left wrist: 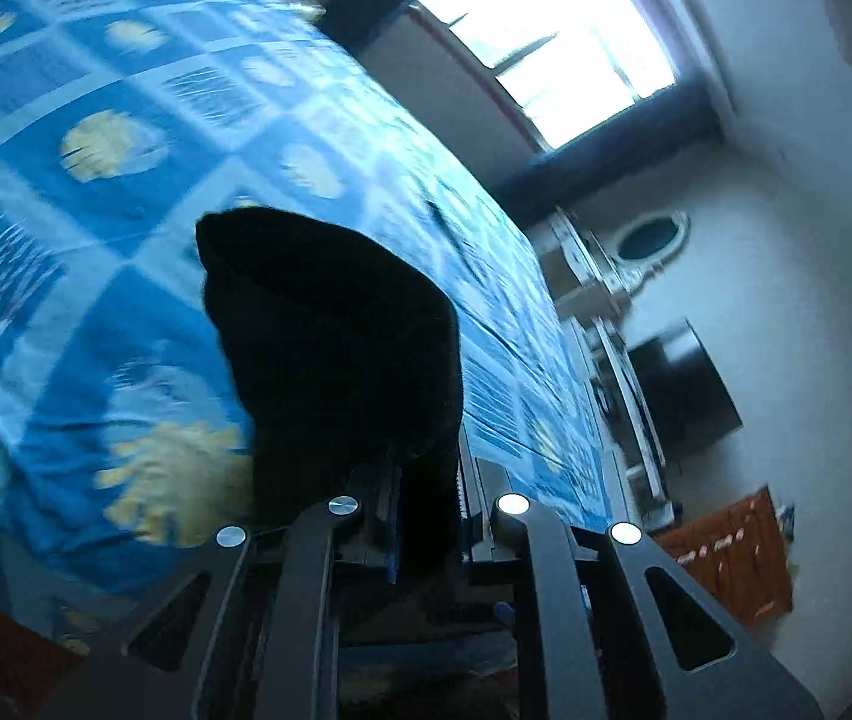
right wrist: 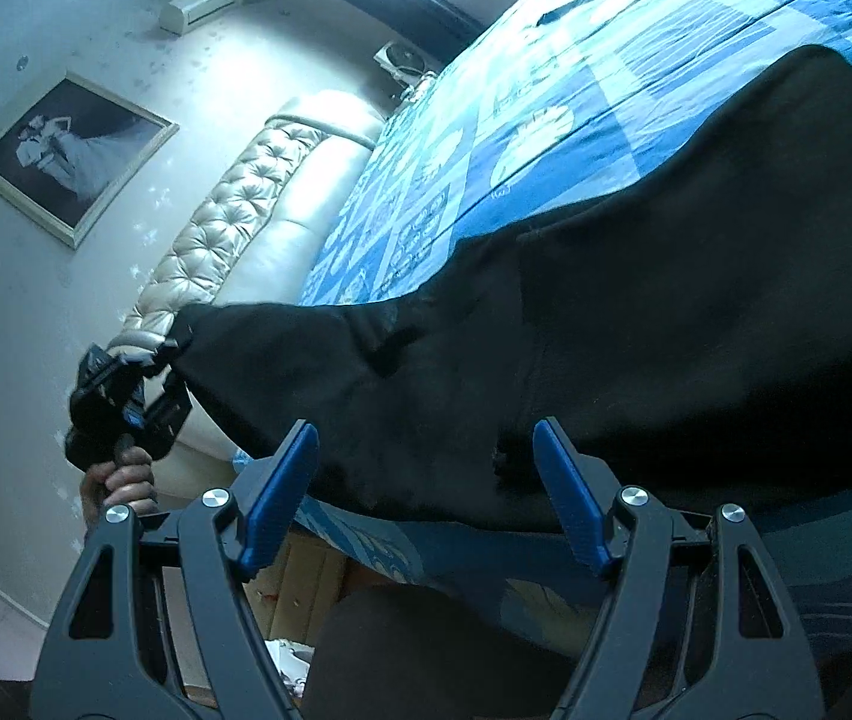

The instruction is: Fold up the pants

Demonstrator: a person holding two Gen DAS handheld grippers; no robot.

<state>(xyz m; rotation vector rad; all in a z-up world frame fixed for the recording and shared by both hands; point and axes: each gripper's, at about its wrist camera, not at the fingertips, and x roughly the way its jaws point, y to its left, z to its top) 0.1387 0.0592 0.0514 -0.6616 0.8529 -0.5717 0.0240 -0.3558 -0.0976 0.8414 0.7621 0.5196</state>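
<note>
Left wrist view blurs; your left hand-held gripper (left wrist: 426, 516) clamps the black pants (left wrist: 336, 324), your right hand-held gripper (right wrist: 426, 498) gapes wide over them.

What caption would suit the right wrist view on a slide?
Open right gripper faces black fabric pants on a blue patterned bedsheet, while the left gripper pinches one corner.

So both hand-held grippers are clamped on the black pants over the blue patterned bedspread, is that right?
Not quite. Only the left hand-held gripper is clamped on the black pants. The right wrist view shows the right hand-held gripper open, its blue fingers spread apart with the cloth beyond them. The pants do lie over the blue patterned bedspread.
</note>
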